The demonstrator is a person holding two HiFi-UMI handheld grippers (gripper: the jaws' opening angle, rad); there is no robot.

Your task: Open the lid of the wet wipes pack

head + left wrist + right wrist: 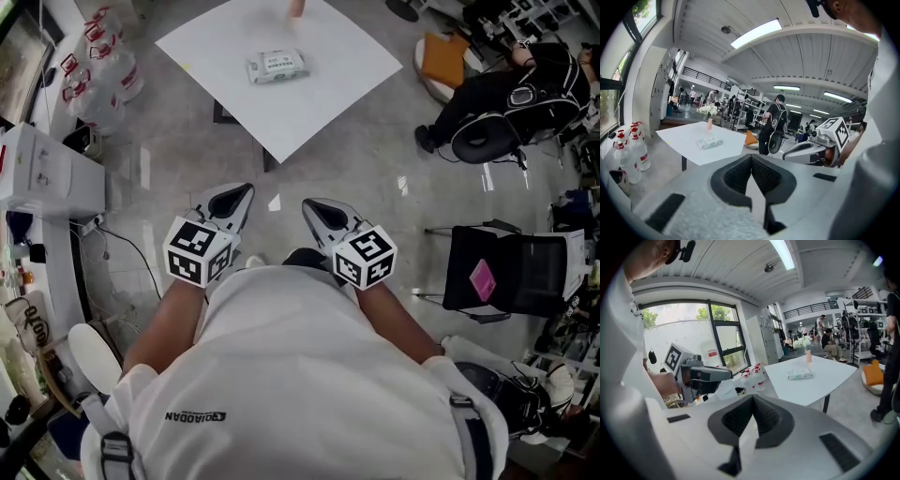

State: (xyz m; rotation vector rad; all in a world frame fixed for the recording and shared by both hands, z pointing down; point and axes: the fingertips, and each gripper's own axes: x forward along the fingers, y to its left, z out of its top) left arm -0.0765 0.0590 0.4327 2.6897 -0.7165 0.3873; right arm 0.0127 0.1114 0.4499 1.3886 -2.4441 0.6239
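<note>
The wet wipes pack (277, 66) is a white and pale green packet that lies flat near the middle of a white table (328, 94), lid closed as far as I can see. It also shows small and far off as the pack (709, 142) in the left gripper view and the pack (800, 375) in the right gripper view. My left gripper (244, 192) and right gripper (311, 206) are held side by side in front of my body, well short of the table. Both point toward it. Each has its jaws together with nothing between them.
A pink vase (296, 7) stands at the table's far edge. Several water bottles (103, 66) stand on the floor at the left, by a white cabinet (47, 178). A person in black (506, 94) sits at the right, above a black chair (516, 272).
</note>
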